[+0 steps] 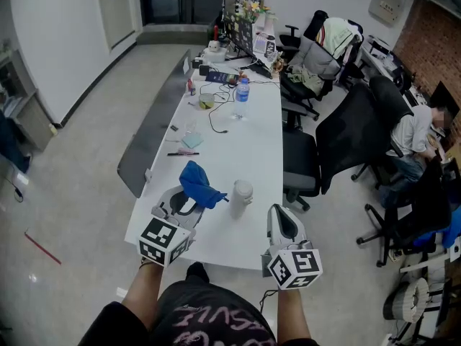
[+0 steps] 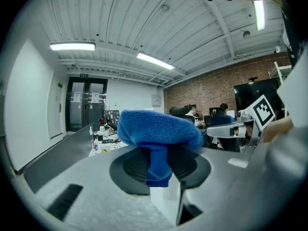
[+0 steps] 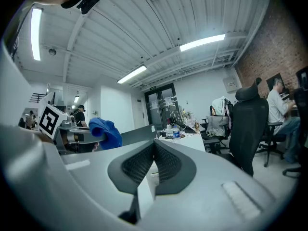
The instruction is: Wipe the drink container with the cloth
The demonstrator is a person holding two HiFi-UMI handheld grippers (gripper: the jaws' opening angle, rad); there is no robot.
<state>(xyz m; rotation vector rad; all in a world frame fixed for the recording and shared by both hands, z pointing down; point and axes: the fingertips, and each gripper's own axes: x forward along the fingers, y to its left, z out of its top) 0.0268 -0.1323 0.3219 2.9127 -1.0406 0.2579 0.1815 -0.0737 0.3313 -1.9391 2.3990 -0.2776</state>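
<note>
Left tongs [image 2: 161, 165] clamped on blue cloth [image 2: 159, 129], which bunches up above the pads. Right tongs [image 3: 154, 162] closed together, nothing between them, hovering at the near table edge. Drink container [image 1: 241, 195] is white and upright on the table [image 1: 252, 128] near its front end, just right of the cloth. Can't tell from the head view whether they touch.

My read: cloth pickup is done, wipe not visibly begun, container unheld. Left to do: get the cloth onto the container, probably steadying it with the right.

Text: none readable on the container. Cubes carry only square markers. Shirt print and green sign over the door are illegible.
</note>
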